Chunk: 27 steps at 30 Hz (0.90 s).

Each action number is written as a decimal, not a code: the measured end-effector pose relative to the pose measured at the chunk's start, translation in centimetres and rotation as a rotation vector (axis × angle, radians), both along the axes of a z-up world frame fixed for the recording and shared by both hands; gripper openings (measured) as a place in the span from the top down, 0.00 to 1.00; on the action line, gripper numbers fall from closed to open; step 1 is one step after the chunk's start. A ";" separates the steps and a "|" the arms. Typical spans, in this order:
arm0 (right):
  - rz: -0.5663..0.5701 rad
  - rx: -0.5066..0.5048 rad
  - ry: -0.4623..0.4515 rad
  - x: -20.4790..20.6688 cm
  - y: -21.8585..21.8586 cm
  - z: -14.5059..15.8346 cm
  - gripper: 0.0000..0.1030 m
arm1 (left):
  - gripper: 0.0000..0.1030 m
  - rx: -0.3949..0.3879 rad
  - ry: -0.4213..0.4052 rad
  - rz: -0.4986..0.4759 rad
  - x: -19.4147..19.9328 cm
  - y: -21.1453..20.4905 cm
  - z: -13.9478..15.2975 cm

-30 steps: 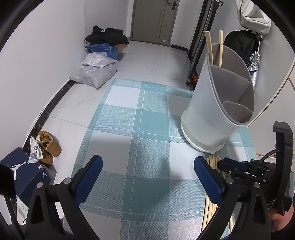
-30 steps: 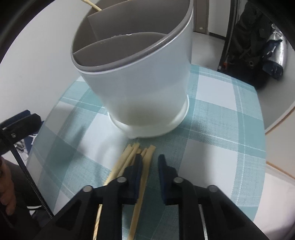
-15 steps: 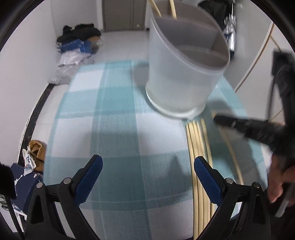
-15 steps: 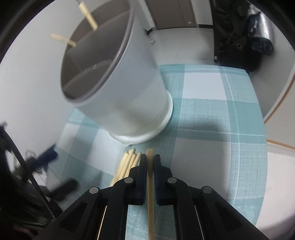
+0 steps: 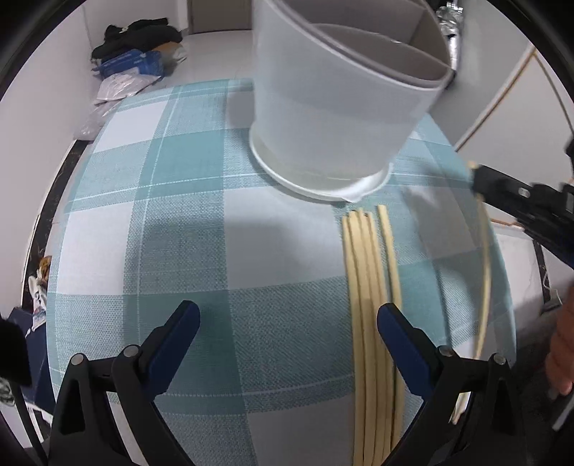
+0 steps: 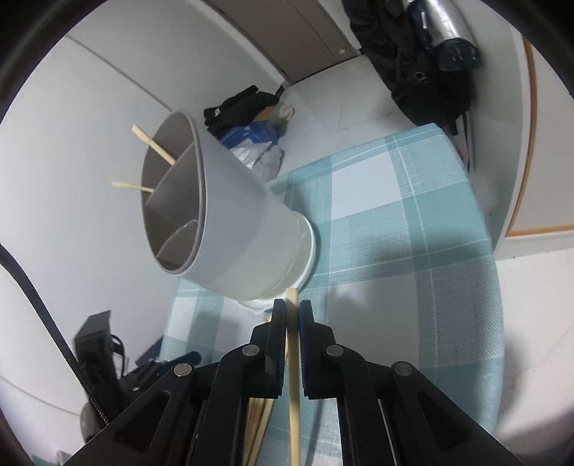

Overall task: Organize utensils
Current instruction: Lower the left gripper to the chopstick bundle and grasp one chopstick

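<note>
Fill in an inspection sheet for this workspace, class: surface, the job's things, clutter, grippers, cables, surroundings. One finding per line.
Surface: teal and white checked tablecloth, flat.
Job's things: white utensil holder with grey dividers, upright on the cloth; two chopsticks in the holder in its rear compartment; loose chopsticks side by side on the cloth before the holder.
Clutter: nothing seen on the cloth.
Grippers: right gripper shut on one held chopstick, lifted off the cloth; left gripper open, empty, above the cloth, one finger over the loose chopsticks.
Cables: black cable at the left edge of the right wrist view.
Surroundings: bags and dark clothing on the floor by the wall; a door behind.
</note>
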State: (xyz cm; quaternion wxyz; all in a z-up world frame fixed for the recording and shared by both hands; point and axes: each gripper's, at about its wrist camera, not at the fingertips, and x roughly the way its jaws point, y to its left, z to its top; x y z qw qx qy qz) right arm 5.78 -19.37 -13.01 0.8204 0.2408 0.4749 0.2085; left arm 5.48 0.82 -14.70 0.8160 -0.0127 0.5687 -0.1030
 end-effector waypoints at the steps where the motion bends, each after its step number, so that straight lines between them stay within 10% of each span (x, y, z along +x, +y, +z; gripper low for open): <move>1: -0.002 0.009 -0.004 -0.1 -0.1 0.2 0.94 | 0.07 -0.004 0.007 0.008 0.3 0.0 -0.1; 23: 0.033 -0.047 -0.092 -0.6 0.2 1.7 0.94 | 0.11 0.121 -0.011 -0.014 0.3 -1.9 -0.8; 27: 0.037 -0.059 -0.096 -0.6 0.3 1.7 0.94 | 0.29 0.113 -0.035 -0.029 0.8 -2.5 -0.4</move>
